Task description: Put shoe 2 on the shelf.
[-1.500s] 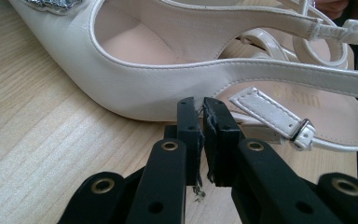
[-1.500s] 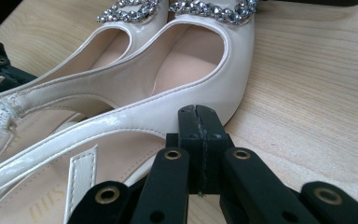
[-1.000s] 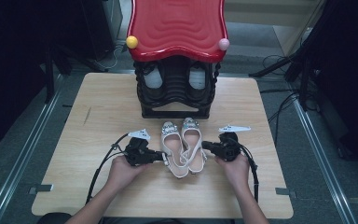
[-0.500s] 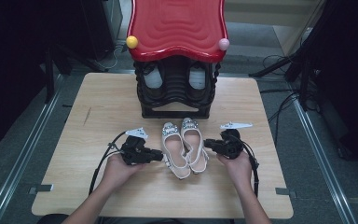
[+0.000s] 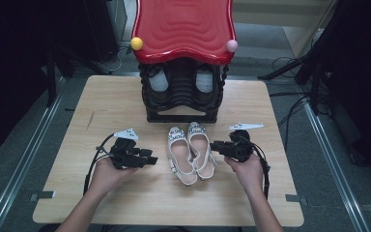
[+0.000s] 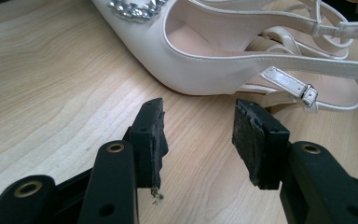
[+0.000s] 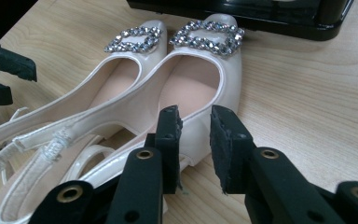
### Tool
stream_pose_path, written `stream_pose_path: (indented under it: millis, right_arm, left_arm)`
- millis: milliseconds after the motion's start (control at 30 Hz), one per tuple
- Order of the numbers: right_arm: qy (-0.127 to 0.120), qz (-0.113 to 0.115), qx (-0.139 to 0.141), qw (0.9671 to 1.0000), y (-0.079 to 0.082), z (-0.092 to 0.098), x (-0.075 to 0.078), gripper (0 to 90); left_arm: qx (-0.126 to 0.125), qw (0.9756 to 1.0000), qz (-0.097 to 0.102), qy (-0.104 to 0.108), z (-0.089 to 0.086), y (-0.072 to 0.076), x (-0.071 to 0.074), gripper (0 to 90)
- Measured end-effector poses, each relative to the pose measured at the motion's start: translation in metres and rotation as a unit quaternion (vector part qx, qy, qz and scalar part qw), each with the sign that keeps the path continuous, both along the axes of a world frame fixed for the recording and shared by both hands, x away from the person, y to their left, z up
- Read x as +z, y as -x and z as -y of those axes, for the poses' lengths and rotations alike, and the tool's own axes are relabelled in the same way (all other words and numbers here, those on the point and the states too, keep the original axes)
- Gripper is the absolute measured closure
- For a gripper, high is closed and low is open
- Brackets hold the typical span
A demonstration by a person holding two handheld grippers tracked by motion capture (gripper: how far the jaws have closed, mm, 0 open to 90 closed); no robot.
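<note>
From the high view: two cream slingback shoes with rhinestone buckles (image 5: 192,152) side by side on the pale wooden table (image 5: 101,101), toes toward a black rack under a wavy red plastic lid (image 5: 183,26). Left gripper (image 5: 150,160) well clear to the left of the pair, right gripper (image 5: 214,145) just beside the right shoe.

Left gripper view: jaws just opened, nothing between the worn pads (image 6: 156,140), the strap buckle (image 6: 309,94) close ahead.

Right gripper view: jaws just parting, slightly open at the near shoe's edge, no grip apparent; rhinestones (image 7: 208,37) sharp, left gripper's jaws (image 7: 2,70) at far left.
</note>
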State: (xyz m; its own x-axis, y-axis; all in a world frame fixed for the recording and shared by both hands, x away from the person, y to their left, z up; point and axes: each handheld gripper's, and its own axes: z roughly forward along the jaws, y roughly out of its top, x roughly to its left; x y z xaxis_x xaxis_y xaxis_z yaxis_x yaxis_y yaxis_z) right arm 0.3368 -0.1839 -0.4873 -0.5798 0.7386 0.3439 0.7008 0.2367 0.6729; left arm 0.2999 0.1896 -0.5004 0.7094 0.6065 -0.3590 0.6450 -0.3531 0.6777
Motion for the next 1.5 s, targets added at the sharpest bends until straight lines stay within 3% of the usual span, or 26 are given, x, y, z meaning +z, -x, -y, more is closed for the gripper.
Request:
stream_pose_path:
  millis: [300, 800, 1067, 1233, 1300, 1467, 1500]
  right_arm:
    - [0.0, 0.003, 0.015, 0.9999, -0.004, -0.011, 0.016, 69.6]
    - [0.045, -0.05, 0.05, 0.9965, -0.024, -0.056, 0.023, 63.7]
    - [0.077, -0.074, 0.07, 0.9918, -0.025, -0.081, 0.021, 61.1]
    - [0.112, -0.091, 0.073, 0.9868, -0.025, -0.092, 0.014, 57.8]
    - [0.132, -0.099, 0.075, 0.9835, -0.024, -0.096, 0.009, 56.9]
    - [0.151, -0.104, 0.068, 0.9807, -0.022, -0.101, 0.005, 56.3]
    - [0.159, -0.111, 0.068, 0.9787, -0.022, -0.103, 0.003, 56.0]
  left_arm:
    - [0.007, 0.9998, 0.013, -0.011, -0.003, 0.0, 0.003, 50.2]
    - [0.026, 0.9994, 0.024, -0.002, -0.009, 0.0, 0.005, 48.9]
    - [0.025, 0.9993, 0.026, -0.006, -0.009, 0.0, 0.005, 48.8]
    - [0.024, 0.9993, 0.026, -0.007, -0.009, -0.001, 0.004, 48.7]
    - [0.024, 0.9993, 0.026, -0.008, -0.008, -0.002, 0.004, 48.7]
    - [0.024, 0.9993, 0.026, -0.01, -0.007, -0.003, 0.003, 48.4]
    - [0.023, 0.9993, 0.026, -0.011, -0.007, -0.003, 0.003, 48.3]
